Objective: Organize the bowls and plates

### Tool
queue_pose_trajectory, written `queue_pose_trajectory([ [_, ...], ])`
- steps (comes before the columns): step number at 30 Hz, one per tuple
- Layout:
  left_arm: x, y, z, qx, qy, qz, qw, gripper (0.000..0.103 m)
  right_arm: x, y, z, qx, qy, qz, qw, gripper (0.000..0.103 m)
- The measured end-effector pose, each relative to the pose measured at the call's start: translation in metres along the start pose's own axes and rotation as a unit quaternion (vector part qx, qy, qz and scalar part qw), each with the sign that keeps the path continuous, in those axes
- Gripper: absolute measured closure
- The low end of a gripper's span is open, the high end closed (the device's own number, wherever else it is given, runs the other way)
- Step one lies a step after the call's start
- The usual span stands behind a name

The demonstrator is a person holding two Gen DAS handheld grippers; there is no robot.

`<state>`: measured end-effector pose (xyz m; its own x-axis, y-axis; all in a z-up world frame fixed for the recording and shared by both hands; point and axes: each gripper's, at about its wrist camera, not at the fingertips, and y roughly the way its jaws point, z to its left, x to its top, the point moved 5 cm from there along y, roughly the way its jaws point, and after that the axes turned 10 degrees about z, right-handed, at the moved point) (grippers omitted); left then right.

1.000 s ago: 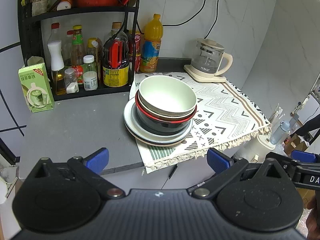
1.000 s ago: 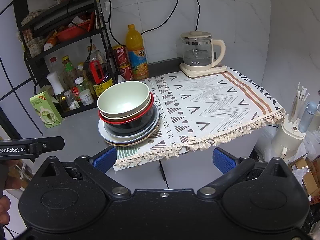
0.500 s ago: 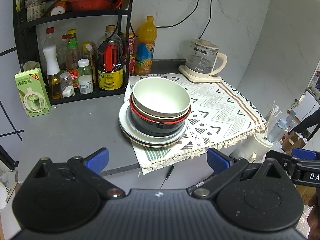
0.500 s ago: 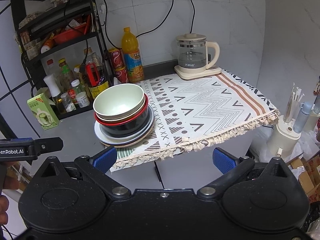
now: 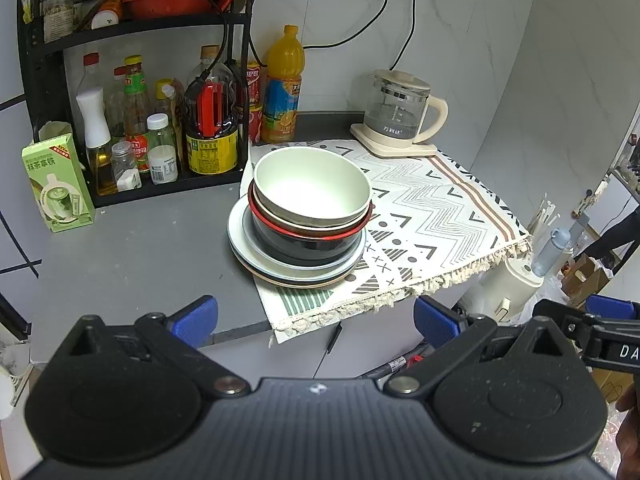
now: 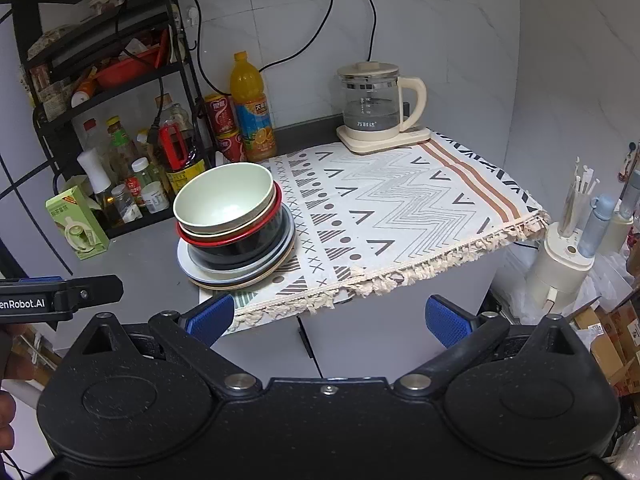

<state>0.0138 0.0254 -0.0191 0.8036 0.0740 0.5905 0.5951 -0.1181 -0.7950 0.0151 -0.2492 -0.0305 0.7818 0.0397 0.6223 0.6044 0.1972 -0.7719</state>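
Pale green, the top bowl (image 5: pixel 312 188) is nesting in a red-rimmed bowl (image 5: pixel 308 232) and a black one, all sitting on a few stacked plates (image 5: pixel 240 240). This pile is straddling the left edge of the patterned cloth (image 5: pixel 440 208) on the grey bench (image 5: pixel 132 256), just right of the bottle rack (image 5: pixel 132 120), with the kettle (image 5: pixel 396 112) well beyond at the far right.

Stacked like this, the dishes could be sorted already or waiting to be separated; I cannot tell which. Any lift would go best by pinching one rim and rising straight, so the bowls below are not dragging.

Both the left gripper (image 5: pixel 316 316) and right gripper (image 6: pixel 328 316) are hanging near of the pile, well apart from it, jaws spread wide and holding nothing.
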Motion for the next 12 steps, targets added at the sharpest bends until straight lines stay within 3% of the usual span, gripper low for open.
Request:
queue_pose_trajectory([
  [12,0.0009,0.0044,-0.0084,0.009,0.001,0.005,0.9999,0.0,-0.0014,0.0017,-0.0061,0.007,0.003,0.007,1.0,0.0],
])
